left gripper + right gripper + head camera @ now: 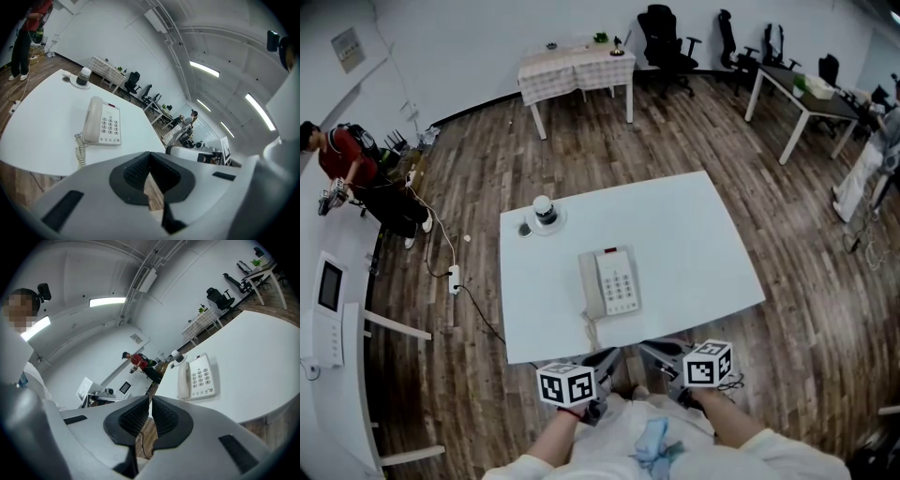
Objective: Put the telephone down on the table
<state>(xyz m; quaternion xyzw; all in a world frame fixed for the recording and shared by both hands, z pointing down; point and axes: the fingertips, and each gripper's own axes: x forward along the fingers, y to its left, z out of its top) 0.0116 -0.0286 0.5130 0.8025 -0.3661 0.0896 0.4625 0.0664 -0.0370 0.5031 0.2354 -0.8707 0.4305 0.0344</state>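
In the head view, the telephone is lying flat on the white bench, toward its near edge, with the handset sitting in its cradle on the left side and the keypad facing up. The print on the keys is too small to read. Farther back on the bench, a small jar with a pale top and dark body is standing on a saucer; what it is holding cannot be told. The left gripper and right gripper are hovering just off the near edge, apart from the telephone.

In the left gripper view, the fingers are pressing together with nothing between them. The telephone is resting on the bench ahead, its coiled cord trailing toward the edge.

In the right gripper view, that gripper's fingers are likewise meeting, gripping nothing, and the telephone is lying on the bench beyond them.
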